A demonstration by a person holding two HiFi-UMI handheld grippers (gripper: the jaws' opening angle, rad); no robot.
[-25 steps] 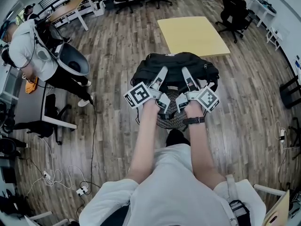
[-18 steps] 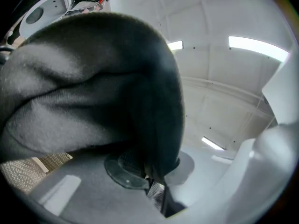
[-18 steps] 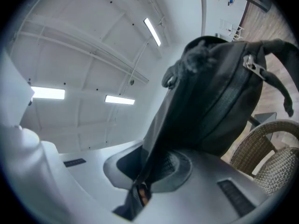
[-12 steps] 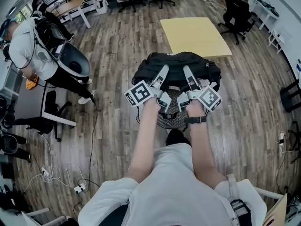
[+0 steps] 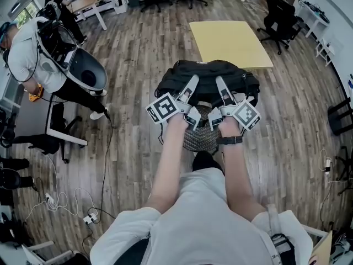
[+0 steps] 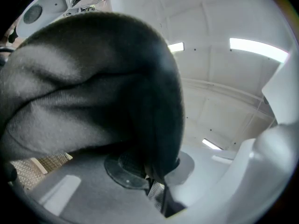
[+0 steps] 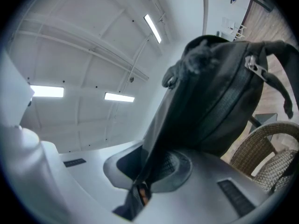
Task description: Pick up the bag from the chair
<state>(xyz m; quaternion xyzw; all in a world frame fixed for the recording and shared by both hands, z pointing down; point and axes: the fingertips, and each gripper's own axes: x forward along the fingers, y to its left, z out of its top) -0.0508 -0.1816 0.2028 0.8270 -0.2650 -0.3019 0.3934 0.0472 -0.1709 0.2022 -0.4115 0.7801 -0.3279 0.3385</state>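
The black bag (image 5: 207,73) is sitting at the centre of the head view, held up by both tongs, with its bulk just above the wicker chair (image 5: 201,139) in the frame. The left gripper (image 5: 191,84) is reaching into the bag's left side, and in the left gripper view its jaws are clenching a fold of the dark fabric (image 6: 93,92), which is filling most of the left half of that frame. The right gripper (image 5: 220,84) is biting the bag's right side; in the right gripper view its jaws are pinching a flat strap or edge of the bag (image 7: 219,101) that is rising toward the upper right, while the woven chair (image 7: 266,148) is showing at the lower right. Both grippers are lying side by side, slanting toward the top of the head view. Beyond the bag, a yellow table (image 5: 229,40) is standing on the wooden floor (image 5: 138,54). At the upper left, another person (image 5: 33,54) is bending over.
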